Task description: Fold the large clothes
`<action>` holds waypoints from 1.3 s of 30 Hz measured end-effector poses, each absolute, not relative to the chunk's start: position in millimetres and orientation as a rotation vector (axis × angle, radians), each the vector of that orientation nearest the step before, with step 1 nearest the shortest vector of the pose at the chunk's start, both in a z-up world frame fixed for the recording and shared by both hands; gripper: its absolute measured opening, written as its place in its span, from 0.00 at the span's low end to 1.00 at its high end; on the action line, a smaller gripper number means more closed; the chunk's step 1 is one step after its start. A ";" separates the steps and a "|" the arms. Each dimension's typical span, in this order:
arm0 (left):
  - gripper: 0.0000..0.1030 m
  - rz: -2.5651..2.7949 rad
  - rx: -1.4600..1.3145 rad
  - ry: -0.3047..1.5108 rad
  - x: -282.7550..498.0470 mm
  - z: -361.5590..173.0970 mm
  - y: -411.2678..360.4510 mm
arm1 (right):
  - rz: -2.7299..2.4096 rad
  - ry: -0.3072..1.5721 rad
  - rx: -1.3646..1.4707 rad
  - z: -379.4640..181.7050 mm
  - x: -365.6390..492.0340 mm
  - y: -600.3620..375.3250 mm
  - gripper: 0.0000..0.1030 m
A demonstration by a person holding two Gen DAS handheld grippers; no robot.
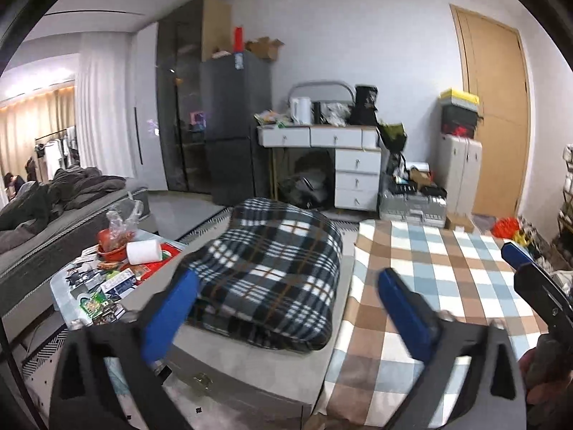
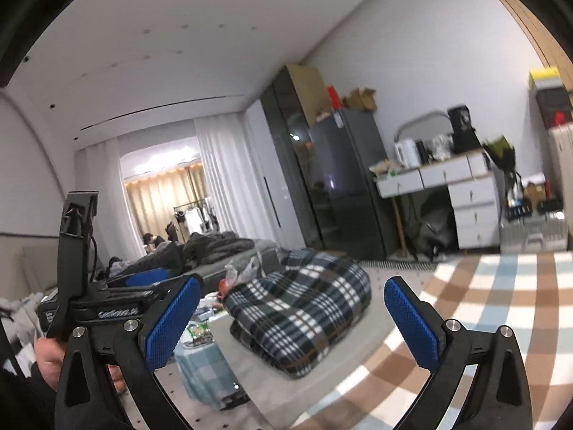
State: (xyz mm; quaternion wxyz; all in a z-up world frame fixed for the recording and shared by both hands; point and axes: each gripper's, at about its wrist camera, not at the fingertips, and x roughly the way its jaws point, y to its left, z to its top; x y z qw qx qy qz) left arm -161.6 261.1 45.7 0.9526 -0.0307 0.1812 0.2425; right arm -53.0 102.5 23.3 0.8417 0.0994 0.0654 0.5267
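A folded dark plaid garment (image 1: pixel 272 268) (image 2: pixel 301 308) lies on a grey padded bench (image 1: pixel 250 369). To its right a brown, blue and white checked cloth (image 1: pixel 429 286) (image 2: pixel 483 308) is spread flat. My left gripper (image 1: pixel 290 308) hovers in front of the plaid bundle, open, its blue pads wide apart with nothing between them. My right gripper (image 2: pixel 292 319) is also open and empty, level, facing the same bundle. The right gripper's blue fingertip (image 1: pixel 514 252) shows at the right edge of the left wrist view. In the right wrist view a hand (image 2: pixel 46 358) holds the left gripper.
A low table (image 1: pixel 64 286) left of the bench carries a toilet roll (image 1: pixel 143 252), a red bowl with a plastic bag and packets. Behind it stands a bed with a grey duvet (image 1: pixel 71 186). A dark fridge (image 1: pixel 236 125), a white drawer desk (image 1: pixel 354 165) and a wooden door (image 1: pixel 501 107) line the back wall.
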 end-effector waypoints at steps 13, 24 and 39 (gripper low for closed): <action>0.99 0.571 -0.149 0.377 -180.4 16.1 285.8 | 1.102 0.237 0.064 -0.2 -66.9 167.9 1.00; 0.99 0.592 -0.166 0.400 -183.5 1.3 289.3 | 1.081 0.255 0.050 -2.5 -65.5 173.4 1.00; 0.99 0.543 -0.178 0.408 -182.5 4.9 288.1 | 1.073 0.270 0.069 -3.1 -65.1 171.9 1.00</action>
